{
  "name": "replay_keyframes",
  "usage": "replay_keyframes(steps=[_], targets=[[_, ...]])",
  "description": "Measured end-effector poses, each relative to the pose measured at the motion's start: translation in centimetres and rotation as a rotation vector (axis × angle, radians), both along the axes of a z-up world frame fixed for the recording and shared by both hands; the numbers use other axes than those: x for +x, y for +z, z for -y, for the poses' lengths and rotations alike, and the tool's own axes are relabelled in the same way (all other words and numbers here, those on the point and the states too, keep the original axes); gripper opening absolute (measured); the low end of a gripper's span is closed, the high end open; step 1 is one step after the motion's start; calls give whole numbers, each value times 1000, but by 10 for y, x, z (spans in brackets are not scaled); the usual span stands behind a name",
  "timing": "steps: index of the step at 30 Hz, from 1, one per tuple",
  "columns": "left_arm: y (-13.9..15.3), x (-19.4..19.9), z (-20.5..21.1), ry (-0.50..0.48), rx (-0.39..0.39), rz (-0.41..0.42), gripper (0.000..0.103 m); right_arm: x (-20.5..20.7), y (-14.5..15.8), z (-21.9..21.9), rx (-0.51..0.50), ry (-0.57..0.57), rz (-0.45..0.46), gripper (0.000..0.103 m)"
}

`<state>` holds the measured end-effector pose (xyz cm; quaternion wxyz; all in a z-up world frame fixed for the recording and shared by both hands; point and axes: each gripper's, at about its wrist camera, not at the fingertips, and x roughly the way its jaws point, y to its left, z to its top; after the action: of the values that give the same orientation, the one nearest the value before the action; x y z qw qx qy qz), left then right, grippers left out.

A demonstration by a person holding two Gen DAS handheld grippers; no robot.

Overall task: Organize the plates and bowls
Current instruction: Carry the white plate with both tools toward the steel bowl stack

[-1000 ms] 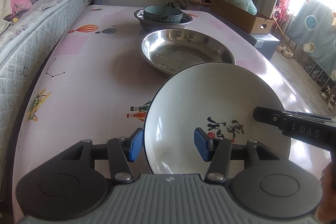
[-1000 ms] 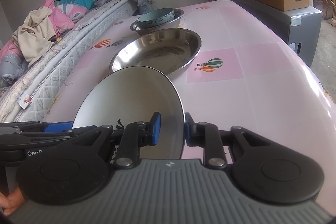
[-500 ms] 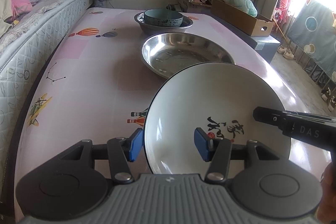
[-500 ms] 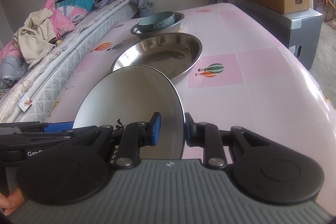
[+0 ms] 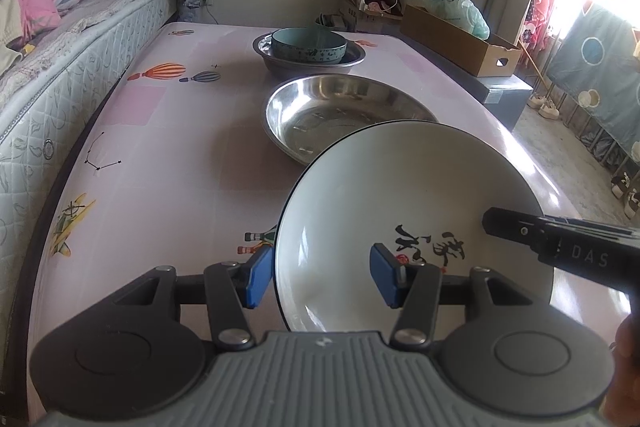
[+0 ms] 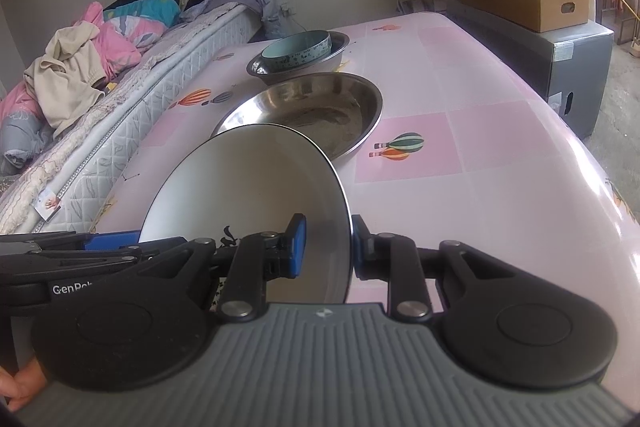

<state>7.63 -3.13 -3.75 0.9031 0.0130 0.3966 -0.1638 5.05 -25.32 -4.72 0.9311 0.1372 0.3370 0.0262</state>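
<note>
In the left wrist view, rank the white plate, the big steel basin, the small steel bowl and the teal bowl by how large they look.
1. white plate, though it is nearest the camera, so that inflates it
2. big steel basin
3. small steel bowl, farthest back
4. teal bowl, sitting inside the small steel bowl

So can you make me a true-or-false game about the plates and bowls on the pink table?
1. The white plate has black writing painted on it. True.
2. The right gripper is pinching the white plate's rim. True.
3. The blue bowl sits alone on the table. False: it sits inside a small metal bowl.
4. The big metal dish is full of food. False: it holds nothing.
5. The left gripper is squeezed shut. False: its jaws stand apart around the plate's near edge.
</note>
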Motion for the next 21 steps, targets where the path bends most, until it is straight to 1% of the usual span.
replay_keyframes(steps=[14, 21], targets=[[0, 8, 6, -6, -1, 7, 53, 8, 1, 7, 5, -22, 9, 23], [3, 19, 10, -9, -4, 12, 53, 15, 3, 9, 8, -26, 14, 23]])
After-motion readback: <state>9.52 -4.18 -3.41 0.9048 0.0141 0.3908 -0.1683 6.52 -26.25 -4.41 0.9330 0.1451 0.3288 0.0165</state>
